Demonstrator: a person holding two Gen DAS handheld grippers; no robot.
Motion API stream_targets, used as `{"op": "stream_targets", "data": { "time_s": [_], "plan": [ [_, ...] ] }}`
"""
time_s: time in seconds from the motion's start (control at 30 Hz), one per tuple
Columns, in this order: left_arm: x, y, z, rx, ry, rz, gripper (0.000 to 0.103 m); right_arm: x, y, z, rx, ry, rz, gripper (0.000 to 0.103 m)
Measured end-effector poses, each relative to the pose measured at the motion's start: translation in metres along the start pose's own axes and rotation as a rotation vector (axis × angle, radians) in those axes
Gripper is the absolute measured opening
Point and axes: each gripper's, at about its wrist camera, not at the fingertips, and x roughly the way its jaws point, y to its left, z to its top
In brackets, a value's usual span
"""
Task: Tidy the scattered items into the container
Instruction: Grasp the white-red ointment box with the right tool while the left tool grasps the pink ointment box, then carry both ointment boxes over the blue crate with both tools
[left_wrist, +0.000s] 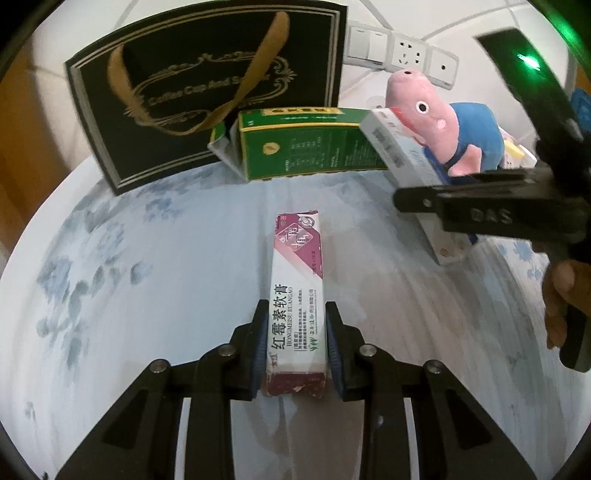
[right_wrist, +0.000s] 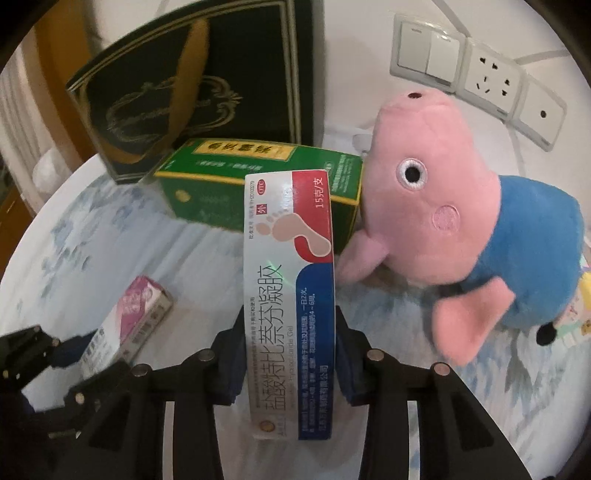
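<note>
Dim, bluish indoor light — fisheye-bent edges, motion blur, green glare top right.

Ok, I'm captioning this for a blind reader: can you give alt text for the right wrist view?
The right tongs grip a white, red and blue ointment box printed with a footprint. Behind it a green carton lies before a black gift bag, with a pink pig plush to the right. The left tongs are at the lower left.

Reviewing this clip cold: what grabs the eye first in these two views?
The pink plush pig in a blue shirt lies at the right, its snout against the green box. Each hand-held gripper is shut on a medicine carton: the left on a maroon-and-white box, the right on a foot-gel box.
</note>
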Motion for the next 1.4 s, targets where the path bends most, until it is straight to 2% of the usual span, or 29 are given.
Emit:
{"op": "stream_targets", "data": {
  "time_s": [0.57,0.9,1.1,1.4],
  "plan": [
    [-0.079,0.002,-0.042,-0.069,0.041,0.057,0.028,-0.078,0.007,-0.086,0.029,0.055,0.024,0.039],
    [-0.137,-0.011,-0.049,-0.095,0.069,0.111,0.028,-0.142,0.017,-0.117,0.058,0.074,0.030,0.039],
    [-0.169,-0.025,-0.049,-0.067,0.074,0.150,0.028,-0.182,0.014,-0.130,0.072,0.077,0.023,0.039],
    [-0.226,-0.033,-0.048,-0.094,0.060,0.159,0.028,-0.239,0.008,-0.140,0.083,0.067,0.013,0.039]
  ]
}}
